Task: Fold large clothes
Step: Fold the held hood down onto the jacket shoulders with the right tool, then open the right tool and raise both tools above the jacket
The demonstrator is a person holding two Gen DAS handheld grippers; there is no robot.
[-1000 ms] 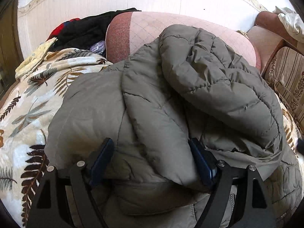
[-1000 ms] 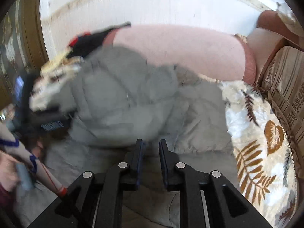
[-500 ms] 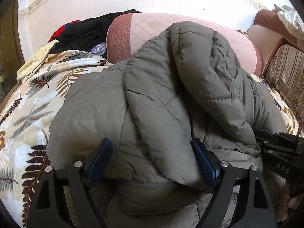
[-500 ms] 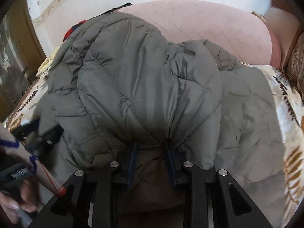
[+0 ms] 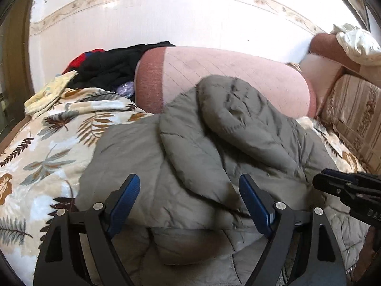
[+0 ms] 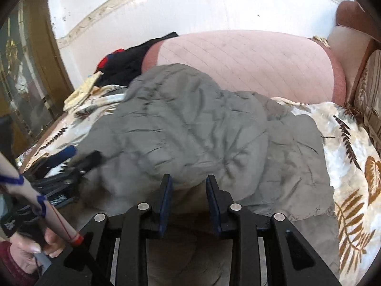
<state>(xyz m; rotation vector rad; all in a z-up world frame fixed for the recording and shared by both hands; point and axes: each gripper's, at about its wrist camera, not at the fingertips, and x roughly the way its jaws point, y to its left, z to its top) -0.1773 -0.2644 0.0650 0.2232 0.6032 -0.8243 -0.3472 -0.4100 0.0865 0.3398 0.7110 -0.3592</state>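
A large olive-grey puffer jacket (image 5: 214,143) lies bunched on a leaf-print blanket (image 5: 47,143) on a sofa; it also shows in the right wrist view (image 6: 202,131). My left gripper (image 5: 189,186) is open wide, its blue pads just above the jacket's near fold, holding nothing. My right gripper (image 6: 189,183) hangs over the jacket's near edge with a clear gap between its pads and nothing gripped. It also shows at the right edge of the left wrist view (image 5: 345,188). The left gripper shows blurred at the left of the right wrist view (image 6: 69,159).
A pink sofa backrest (image 5: 226,71) stands behind the jacket. Dark and red clothes (image 5: 107,64) are piled at the back left. A striped cushion (image 5: 357,119) and white cloth (image 5: 357,43) are at the right. A glass-panelled door (image 6: 21,83) is at far left.
The right gripper's pads have spread apart and the raised jacket part has dropped back onto the sofa. The left gripper stayed open and pulled back slightly.
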